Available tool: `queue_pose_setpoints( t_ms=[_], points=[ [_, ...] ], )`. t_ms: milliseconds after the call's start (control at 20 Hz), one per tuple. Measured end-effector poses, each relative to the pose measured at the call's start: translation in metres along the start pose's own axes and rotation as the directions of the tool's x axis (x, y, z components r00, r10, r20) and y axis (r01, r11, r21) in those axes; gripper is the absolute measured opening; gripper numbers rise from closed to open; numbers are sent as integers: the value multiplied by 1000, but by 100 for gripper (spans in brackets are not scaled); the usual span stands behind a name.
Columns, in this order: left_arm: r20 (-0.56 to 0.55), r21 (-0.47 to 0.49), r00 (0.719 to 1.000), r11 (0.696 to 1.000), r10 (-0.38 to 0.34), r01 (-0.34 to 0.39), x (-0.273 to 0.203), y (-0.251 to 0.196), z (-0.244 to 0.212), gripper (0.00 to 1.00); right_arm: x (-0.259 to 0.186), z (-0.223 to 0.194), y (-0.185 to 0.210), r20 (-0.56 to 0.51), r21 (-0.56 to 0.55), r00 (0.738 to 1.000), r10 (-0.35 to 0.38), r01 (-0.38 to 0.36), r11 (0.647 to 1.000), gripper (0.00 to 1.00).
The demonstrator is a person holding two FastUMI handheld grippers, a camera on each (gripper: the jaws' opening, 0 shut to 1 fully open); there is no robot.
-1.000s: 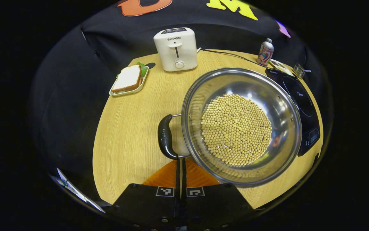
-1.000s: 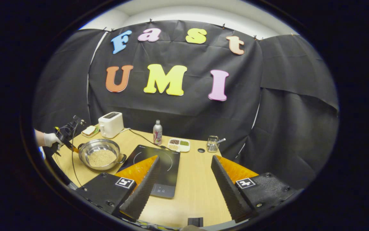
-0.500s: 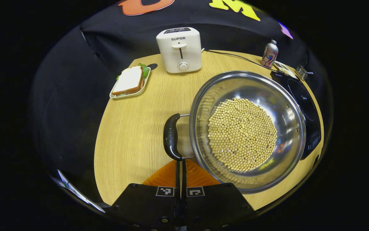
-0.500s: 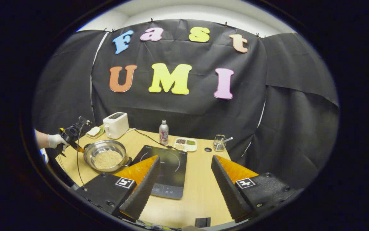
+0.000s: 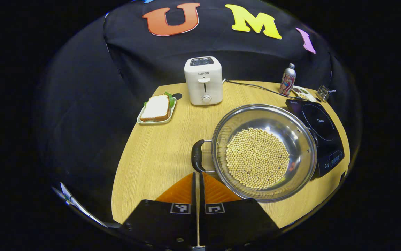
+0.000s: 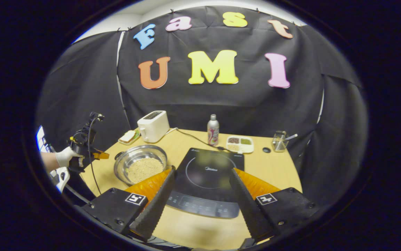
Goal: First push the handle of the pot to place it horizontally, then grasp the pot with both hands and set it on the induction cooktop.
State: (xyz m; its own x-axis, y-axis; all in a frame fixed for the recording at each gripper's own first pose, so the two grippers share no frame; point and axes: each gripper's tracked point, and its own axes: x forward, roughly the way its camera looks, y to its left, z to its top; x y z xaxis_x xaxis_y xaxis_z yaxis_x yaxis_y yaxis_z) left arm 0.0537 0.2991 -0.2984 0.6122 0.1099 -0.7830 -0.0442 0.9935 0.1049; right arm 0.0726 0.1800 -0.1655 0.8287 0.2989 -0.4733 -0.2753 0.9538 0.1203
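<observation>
That steel pot [image 5: 264, 153] full of beans [image 5: 257, 157] looks heavy and slick, so grab the side handles [image 5: 197, 156]; left gripper [image 5: 197, 181] pressed together, right gripper [image 6: 202, 195] spread.

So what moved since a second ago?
The left gripper, shut, backed away from the pot's handle; its tips were touching the handle's near end and now sit just short of it. The right gripper, open, swung over so the cooktop lies between its fingers. The pot of beans stayed on the table beside the cooktop, and the toaster and sandwich kept their places.
</observation>
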Motion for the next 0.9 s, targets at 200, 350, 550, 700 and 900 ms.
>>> queue_pose_setpoints(
  t_ms=[200, 350, 550, 700, 900],
  points=[
    [41, -66, 998, 997, 43, -40, -4, 6, 20, 70, 59, -10, 33, -86, 62, 992, 89, -84, 995, 100],
    [49, -34, 998, 998, 49, -47, 5, 3, 30, 98, 105, -23, 54, -175, 79, 979, 108, -96, 992, 98],
    [-14, 24, 1000, 999, 27, -26, 27, -8, 29, 97, 155, -53, 80, -296, 93, 948, 116, -93, 991, 96],
    [-63, 51, 998, 999, 4, -1, 47, -14, 28, 97, 184, -67, 88, -346, 95, 934, 94, -65, 993, 96],
    [-138, 82, 990, 997, 18, -6, 74, -8, 21, 97, 212, -81, 95, -420, 107, 905, 70, -28, 994, 96]
  ],
)
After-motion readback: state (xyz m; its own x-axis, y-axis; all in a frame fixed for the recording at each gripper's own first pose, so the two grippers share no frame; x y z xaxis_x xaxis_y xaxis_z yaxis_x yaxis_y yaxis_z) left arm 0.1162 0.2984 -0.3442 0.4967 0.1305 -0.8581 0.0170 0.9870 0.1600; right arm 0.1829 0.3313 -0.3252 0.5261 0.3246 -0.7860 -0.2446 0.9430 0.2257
